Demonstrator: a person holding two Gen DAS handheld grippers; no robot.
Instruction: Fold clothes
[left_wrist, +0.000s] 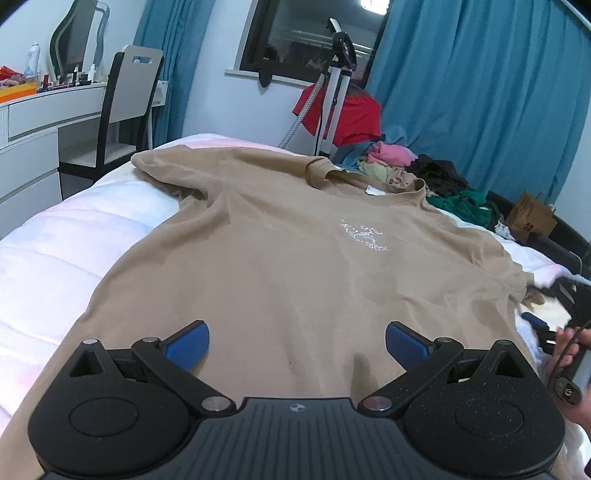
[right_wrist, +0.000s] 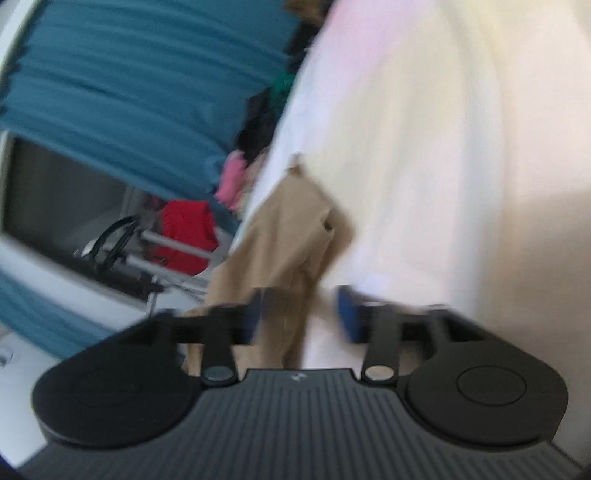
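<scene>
T-shirt: I see a tan T-shirt (left_wrist: 295, 258) spread front-up on the white quilt (left_wrist: 74, 243), collar toward the far edge of the bed, pale chest print facing up.
T-shirt, left wrist view: I get the whole body of the shirt here; one sleeve lies toward the far left corner, and the right side runs toward the bed's right edge.
T-shirt, right wrist view: I see only a bunched, rumpled part of the shirt (right_wrist: 291, 240), which the left view does not show up close. This picture is blurred and steeply rolled.
Left gripper: the left gripper (left_wrist: 297, 345) sits low over the shirt's near part, jaws spread wide, with flat cloth between and below the blue pads (left_wrist: 188, 349); the pads do not press on it.
Right gripper: the right gripper (right_wrist: 301, 315) has its jaws apart; a fold of tan cloth lies between them, against the left pad, and I see a gap to the right pad, so nothing is clamped.
Hand: only the left view shows a hand (left_wrist: 569, 354) at its right edge.
Clothes pile: mixed garments (left_wrist: 406, 162) lie past the collar; both views show them.
Curtains: blue curtains (left_wrist: 480, 92) hang behind, with a window (left_wrist: 314, 40).
Left view only: a white dresser (left_wrist: 40, 122) and a chair (left_wrist: 125, 107).
</scene>
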